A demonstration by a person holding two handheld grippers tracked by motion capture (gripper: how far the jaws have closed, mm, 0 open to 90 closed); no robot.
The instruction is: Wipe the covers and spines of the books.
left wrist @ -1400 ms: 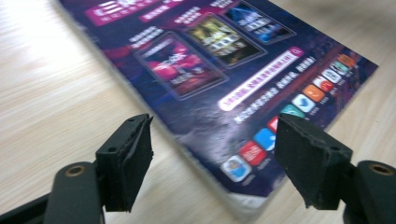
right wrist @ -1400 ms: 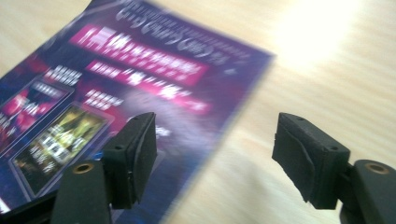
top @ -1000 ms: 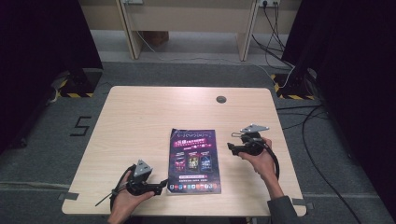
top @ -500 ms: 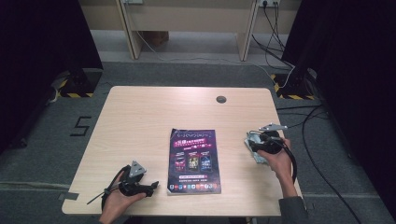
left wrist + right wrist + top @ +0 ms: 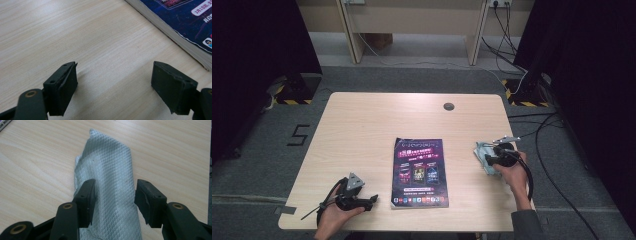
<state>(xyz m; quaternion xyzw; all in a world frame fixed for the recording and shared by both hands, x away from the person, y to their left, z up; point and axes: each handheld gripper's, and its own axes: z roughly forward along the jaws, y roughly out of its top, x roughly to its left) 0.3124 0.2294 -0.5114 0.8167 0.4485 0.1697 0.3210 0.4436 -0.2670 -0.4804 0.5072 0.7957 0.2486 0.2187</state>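
Grey, quilted cloth (image 5: 110,182) is what the work turns on just now: it lies in a loose fold on the pale wooden table (image 5: 362,130) near the right edge, well apart from the booklet (image 5: 420,172) that sits flat in the middle near the front. The right gripper (image 5: 115,197) has come down over the cloth, and its jaws have just been closing, one on either side of the raised fold; in the right gripper view the left pad seems to brush the cloth's edge while the other stands just off it, so I would say the fabric is straddled but not yet pinched. To my eye this is the pick-up step, caught halfway. The next move calls for the jaws to finish closing on the ridge of the fold, low enough to catch fabric and not merely skim its top, and only then a lift; a soft cloth may slip out if the bite is shallow. The left gripper (image 5: 113,87) rests low over bare wood near the front left corner, jaws spread wide with nothing between them, the thick spine edge of the booklet just beyond its right jaw. By count I see one cloth, one booklet, one table with one small round hole (image 5: 448,106) near its far edge, and two grippers, one in each hand.
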